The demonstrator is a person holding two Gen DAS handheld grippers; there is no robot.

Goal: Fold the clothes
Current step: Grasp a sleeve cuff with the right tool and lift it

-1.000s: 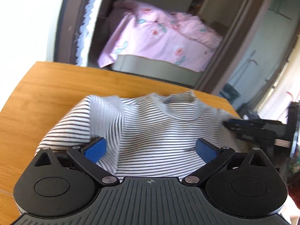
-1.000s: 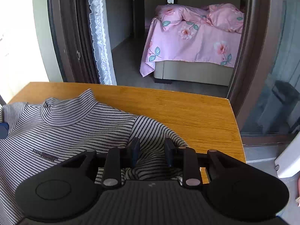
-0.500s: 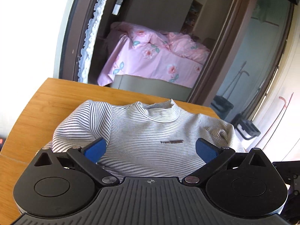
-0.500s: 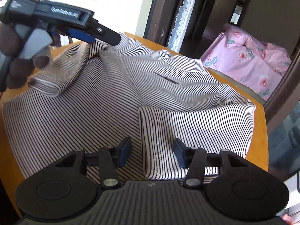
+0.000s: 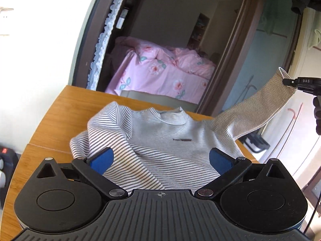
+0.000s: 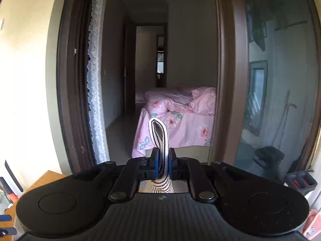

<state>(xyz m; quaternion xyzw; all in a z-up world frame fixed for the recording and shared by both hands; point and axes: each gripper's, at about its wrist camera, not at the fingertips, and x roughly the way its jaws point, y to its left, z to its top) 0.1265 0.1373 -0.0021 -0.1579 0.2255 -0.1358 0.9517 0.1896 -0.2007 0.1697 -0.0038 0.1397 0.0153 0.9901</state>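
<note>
Your left gripper [image 5: 160, 158] hangs low over the near hem of the striped shirt [image 5: 160, 140], blue pads [image 5: 101, 158] spread wide, nothing between them; cloth lies under the gap. The shirt rests on the wooden table [image 5: 60, 118], front up, collar on the far side, its left sleeve bunched and folded over the body. Your right gripper [image 6: 162, 160] has its jaws pressed together, pinching the cuff of the right sleeve [image 5: 258, 110], which loops up past the fingertips. From the left wrist view that sleeve stretches taut, up and off the table toward the right edge. Beyond the table: a dark door frame [image 6: 226, 80], a lace curtain [image 6: 95, 100], then a bed with pink floral bedding [image 5: 160, 74].
</note>
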